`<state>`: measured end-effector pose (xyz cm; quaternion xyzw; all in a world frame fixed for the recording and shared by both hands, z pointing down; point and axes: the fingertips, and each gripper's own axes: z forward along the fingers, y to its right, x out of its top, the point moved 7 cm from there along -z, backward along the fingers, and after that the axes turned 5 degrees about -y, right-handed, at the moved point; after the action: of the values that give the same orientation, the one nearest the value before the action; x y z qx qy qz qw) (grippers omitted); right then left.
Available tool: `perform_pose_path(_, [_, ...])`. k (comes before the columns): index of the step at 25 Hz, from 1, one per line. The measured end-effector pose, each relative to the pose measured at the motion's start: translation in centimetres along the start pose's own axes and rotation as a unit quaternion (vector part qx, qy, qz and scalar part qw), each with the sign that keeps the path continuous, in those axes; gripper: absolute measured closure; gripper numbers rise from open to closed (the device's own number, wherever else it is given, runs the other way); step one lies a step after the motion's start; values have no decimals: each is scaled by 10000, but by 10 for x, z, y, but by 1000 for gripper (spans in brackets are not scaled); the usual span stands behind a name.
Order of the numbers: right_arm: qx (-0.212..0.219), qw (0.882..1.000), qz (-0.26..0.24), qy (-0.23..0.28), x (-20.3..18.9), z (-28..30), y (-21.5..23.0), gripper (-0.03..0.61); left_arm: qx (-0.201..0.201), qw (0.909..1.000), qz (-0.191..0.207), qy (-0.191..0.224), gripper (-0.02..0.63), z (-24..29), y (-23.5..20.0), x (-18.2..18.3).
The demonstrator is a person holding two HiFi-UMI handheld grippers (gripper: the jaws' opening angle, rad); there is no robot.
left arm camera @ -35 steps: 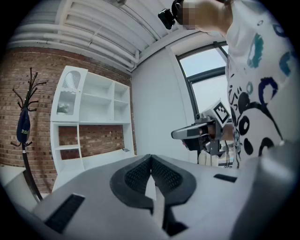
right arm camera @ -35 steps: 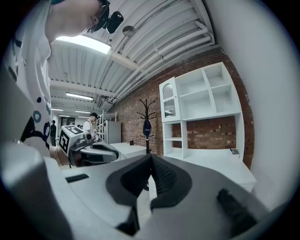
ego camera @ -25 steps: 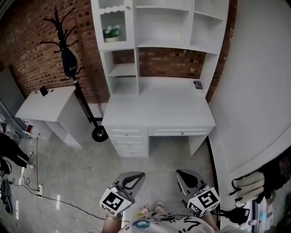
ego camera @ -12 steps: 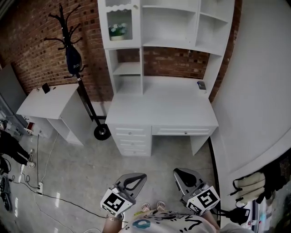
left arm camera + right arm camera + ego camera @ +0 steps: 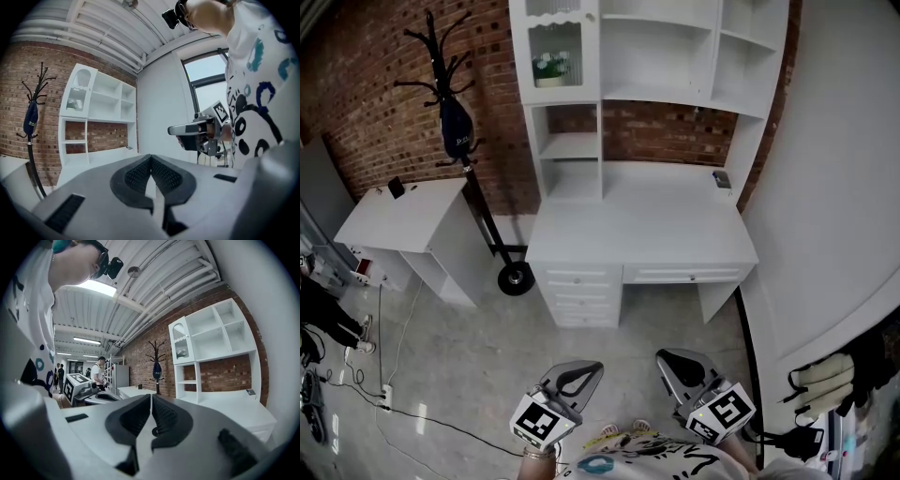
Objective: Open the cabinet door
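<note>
The cabinet door [image 5: 555, 52] is a white glass-fronted panel at the hutch's upper left, and it stands closed with green items behind the glass. It also shows in the left gripper view [image 5: 77, 96] and the right gripper view [image 5: 179, 345]. My left gripper [image 5: 584, 369] and right gripper [image 5: 668, 359] hover low over the floor, well short of the white desk [image 5: 642, 234]. Both are shut and hold nothing, the left gripper's [image 5: 151, 157] pads meeting just as the right gripper's [image 5: 151, 396] do.
A black coat rack [image 5: 450, 103] with a wheeled base [image 5: 517, 277] stands left of the desk, beside a low white side table [image 5: 403, 220]. A white wall [image 5: 825, 187] runs along the right. A small dark object [image 5: 721, 178] lies on the desktop. Cables [image 5: 422, 417] cross the floor.
The desk and hutch have drifted right and lower in the head view and look slightly nearer. Both grippers advanced with the person and stayed shut.
</note>
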<state>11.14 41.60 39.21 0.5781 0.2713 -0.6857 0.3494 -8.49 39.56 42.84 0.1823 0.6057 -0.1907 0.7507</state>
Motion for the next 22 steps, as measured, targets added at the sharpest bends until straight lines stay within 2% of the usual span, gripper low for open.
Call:
perform_pose_path(8, [-16, 9988, 497, -12, -8, 14, -4, 549, -90, 9993, -227, -281, 599, -1, -15, -13])
perform_pose_path(13, [-61, 9983, 556, -142, -22, 25, 25, 549, -26, 9997, -143, -204, 600, 19, -31, -15])
perform_pose_path(17, [29, 9986, 532, 47, -12, 49, 49, 549, -13, 9993, -248, -273, 600, 38, -50, -10])
perform_pose_path(22, [195, 9988, 419, 177, 3, 81, 89, 549, 140, 9995, -159, -222, 600, 71, -83, 4])
